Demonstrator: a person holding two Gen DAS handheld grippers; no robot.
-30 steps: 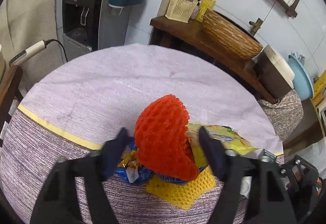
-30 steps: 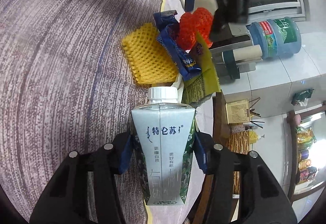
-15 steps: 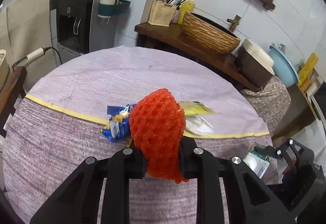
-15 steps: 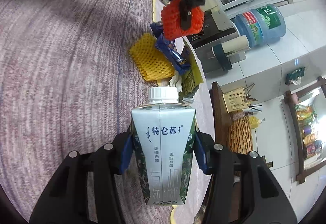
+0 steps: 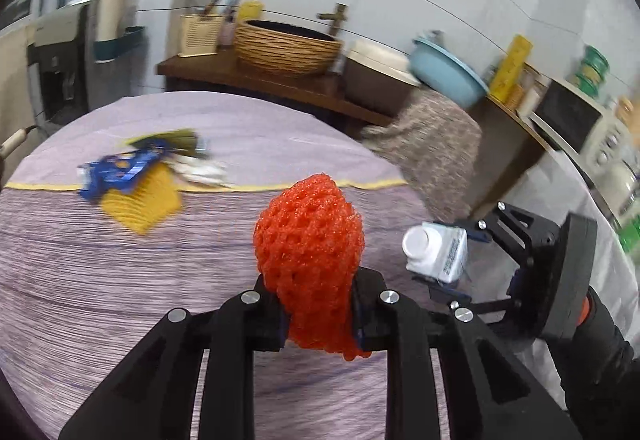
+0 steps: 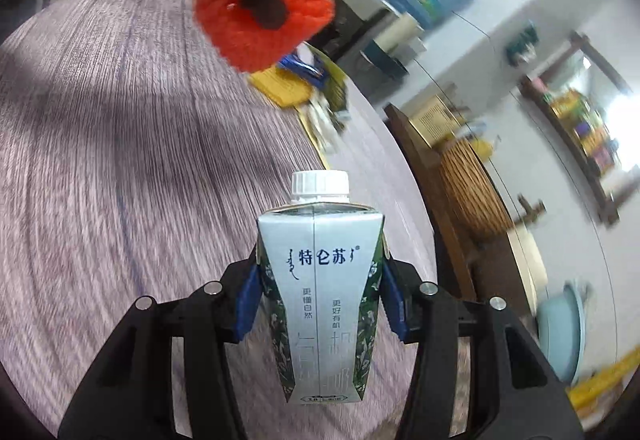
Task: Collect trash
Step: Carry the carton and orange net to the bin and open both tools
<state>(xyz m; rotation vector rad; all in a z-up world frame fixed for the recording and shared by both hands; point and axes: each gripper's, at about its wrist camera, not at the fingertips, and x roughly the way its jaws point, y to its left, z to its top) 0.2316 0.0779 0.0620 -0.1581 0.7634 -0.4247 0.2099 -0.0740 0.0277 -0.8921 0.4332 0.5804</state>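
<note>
The red foam net [image 5: 308,260] was clamped in the left gripper [image 5: 318,314], the milk carton [image 6: 318,304] in the right gripper [image 6: 320,304]; the remaining wrapper pile [image 5: 136,176] lay beyond the net, nearer the left gripper.

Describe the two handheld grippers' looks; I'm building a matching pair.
Both are matte black plastic. The left gripper has angular fingers with triangular cut-outs and round silver screw heads. The right gripper is built the same, with blue pads inside its fingertips. From the left camera its thick black body shows an orange ring at the handle and a dark sleeve behind. No cables visible.
</note>
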